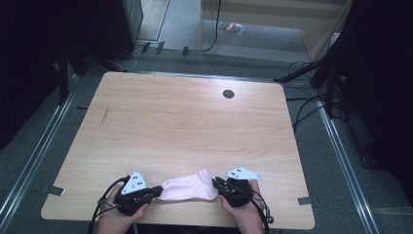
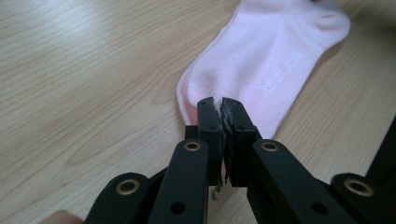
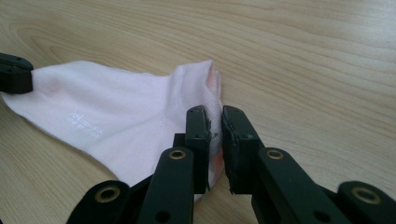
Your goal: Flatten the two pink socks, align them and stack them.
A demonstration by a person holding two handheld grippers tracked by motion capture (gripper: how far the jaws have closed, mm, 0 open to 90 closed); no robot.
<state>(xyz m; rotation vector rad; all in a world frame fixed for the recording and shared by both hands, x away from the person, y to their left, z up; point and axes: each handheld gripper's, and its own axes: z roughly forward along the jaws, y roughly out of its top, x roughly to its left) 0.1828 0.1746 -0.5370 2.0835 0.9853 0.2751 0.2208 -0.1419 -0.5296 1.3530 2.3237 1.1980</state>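
A pale pink sock (image 1: 189, 188) lies flat near the front edge of the wooden table (image 1: 185, 126), stretched between my two grippers. My left gripper (image 1: 159, 191) is shut on the sock's left end. In the left gripper view the jaws (image 2: 219, 106) pinch the toe fabric, and the sock (image 2: 266, 56) runs away up and to the right. My right gripper (image 1: 217, 185) is shut on the sock's right end. In the right gripper view its jaws (image 3: 213, 122) stand close together around the cuff edge of the sock (image 3: 116, 112). The left gripper's tip (image 3: 14, 74) shows there at the far left.
A small dark round grommet (image 1: 228, 93) sits in the table's far right part. Cables (image 1: 304, 105) and stand legs lie on the grey floor around the table. The table's front edge runs just under the person's hands (image 1: 117, 222).
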